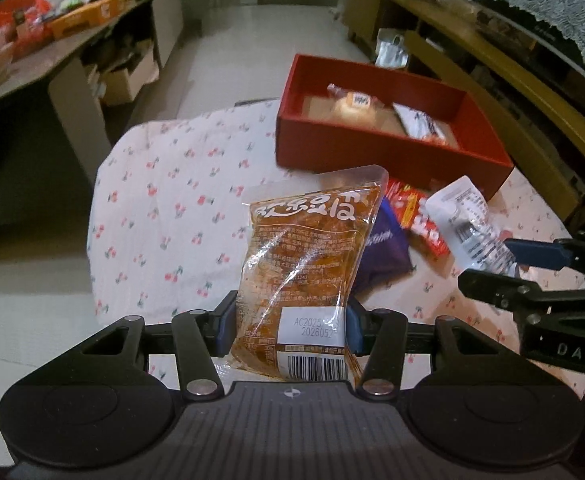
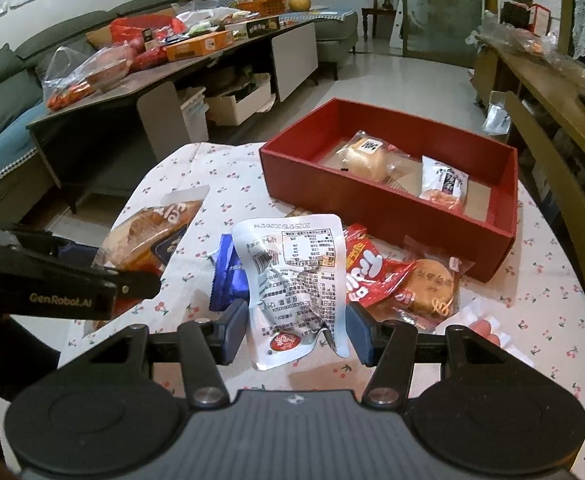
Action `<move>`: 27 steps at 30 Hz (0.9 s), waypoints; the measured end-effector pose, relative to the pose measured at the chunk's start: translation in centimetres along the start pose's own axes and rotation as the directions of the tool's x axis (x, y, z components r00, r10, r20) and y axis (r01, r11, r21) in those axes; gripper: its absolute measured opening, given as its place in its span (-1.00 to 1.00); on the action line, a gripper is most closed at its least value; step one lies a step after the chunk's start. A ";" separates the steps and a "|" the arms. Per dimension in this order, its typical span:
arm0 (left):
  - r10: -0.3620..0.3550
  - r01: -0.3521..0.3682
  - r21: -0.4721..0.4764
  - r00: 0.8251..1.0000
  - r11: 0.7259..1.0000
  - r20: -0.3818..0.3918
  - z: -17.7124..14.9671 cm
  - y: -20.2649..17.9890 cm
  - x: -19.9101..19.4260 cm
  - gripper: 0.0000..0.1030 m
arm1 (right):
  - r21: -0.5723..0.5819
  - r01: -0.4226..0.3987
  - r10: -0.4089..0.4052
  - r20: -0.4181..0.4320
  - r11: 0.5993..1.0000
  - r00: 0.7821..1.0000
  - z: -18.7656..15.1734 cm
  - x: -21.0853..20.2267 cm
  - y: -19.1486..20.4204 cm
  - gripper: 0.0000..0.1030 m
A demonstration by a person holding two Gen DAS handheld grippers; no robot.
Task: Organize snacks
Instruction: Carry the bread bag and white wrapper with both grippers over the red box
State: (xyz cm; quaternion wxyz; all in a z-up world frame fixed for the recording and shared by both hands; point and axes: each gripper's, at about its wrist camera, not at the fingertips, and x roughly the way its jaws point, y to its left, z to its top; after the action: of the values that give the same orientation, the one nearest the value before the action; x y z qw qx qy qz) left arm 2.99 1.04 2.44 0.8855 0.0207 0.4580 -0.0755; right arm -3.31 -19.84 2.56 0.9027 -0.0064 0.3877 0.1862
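My left gripper [image 1: 290,326] is shut on an orange-brown snack pack [image 1: 308,264] and holds it upright above the table. It also shows in the right wrist view [image 2: 144,236]. My right gripper [image 2: 298,330] is shut on a white and silver snack pouch [image 2: 292,276], also seen at the right of the left wrist view [image 1: 468,228]. A red box [image 2: 372,208] at the far side of the table holds a bun pack [image 2: 366,156] and a white sachet [image 2: 444,182]. A blue packet [image 2: 228,272], a red packet [image 2: 366,270] and a round cake pack [image 2: 428,284] lie before the box.
The round table has a cherry-print cloth [image 2: 220,184]. A long low table [image 2: 164,68] with many snacks stands at the far left, with a sofa behind it. A wooden shelf unit [image 2: 552,92] runs along the right. Tiled floor lies beyond.
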 end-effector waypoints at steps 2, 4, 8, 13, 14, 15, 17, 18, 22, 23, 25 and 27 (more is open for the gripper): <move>-0.004 0.004 0.007 1.000 1.000 0.013 0.4 -0.3 0.1 0.14 | 0.007 0.011 -0.011 0.012 1.000 1.000 0.2 -0.1 -0.2 0.09; -0.005 0.004 0.018 1.000 1.000 0.030 0.9 -0.6 0.2 0.14 | 0.013 0.020 -0.020 0.023 1.000 1.000 0.4 -0.2 -0.4 0.09; -0.011 0.009 0.031 0.998 0.999 0.060 1.8 -1.3 0.4 0.14 | 0.021 0.035 -0.036 0.039 0.999 0.999 0.8 -0.1 -0.7 0.09; -0.020 0.017 0.039 0.997 0.999 0.076 2.8 -1.8 0.8 0.14 | 0.040 0.047 -0.049 0.059 0.998 0.997 1.4 -0.2 -1.3 0.09; -0.020 0.016 0.041 0.997 0.999 0.079 2.9 -1.9 0.8 0.14 | 0.042 0.051 -0.054 0.064 0.998 0.997 1.5 -0.3 -1.4 0.09; -0.019 0.016 0.045 0.996 0.999 0.083 3.1 -2.1 0.9 0.14 | 0.044 0.056 -0.059 0.069 0.997 0.996 1.6 -0.3 -1.5 0.09; -0.023 0.018 0.050 0.996 0.999 0.087 3.3 -2.3 1.1 0.14 | 0.052 0.065 -0.069 0.078 0.997 0.995 1.9 -0.4 -1.8 0.09; -0.025 0.020 0.051 0.996 0.998 0.089 3.5 -2.4 1.2 0.14 | 0.056 0.068 -0.072 0.081 0.996 0.994 2.0 -0.4 -1.9 0.09; -0.029 0.024 0.057 0.994 0.998 0.101 4.1 -2.9 1.5 0.14 | 0.072 0.081 -0.088 0.093 0.994 0.992 2.4 -0.5 -2.4 0.09; -0.029 0.023 0.059 0.994 0.998 0.104 4.2 -2.9 1.5 0.14 | 0.074 0.084 -0.091 0.095 0.994 0.991 2.5 -0.4 -2.5 0.09; -0.029 0.022 0.064 0.994 0.998 0.110 4.4 -3.2 1.6 0.14 | 0.075 0.088 -0.095 0.100 0.993 0.990 2.7 -0.4 -2.6 0.08; -0.031 0.023 0.066 0.993 0.998 0.115 4.7 -3.4 1.7 0.14 | 0.073 0.095 -0.103 0.109 0.993 0.989 2.9 -0.3 -2.6 0.08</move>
State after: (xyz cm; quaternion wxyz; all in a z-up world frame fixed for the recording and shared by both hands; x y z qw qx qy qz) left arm 7.29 -3.05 3.88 0.9084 0.0387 0.4034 -0.1033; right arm -0.60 -21.87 4.48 0.9309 0.0153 0.3417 0.1281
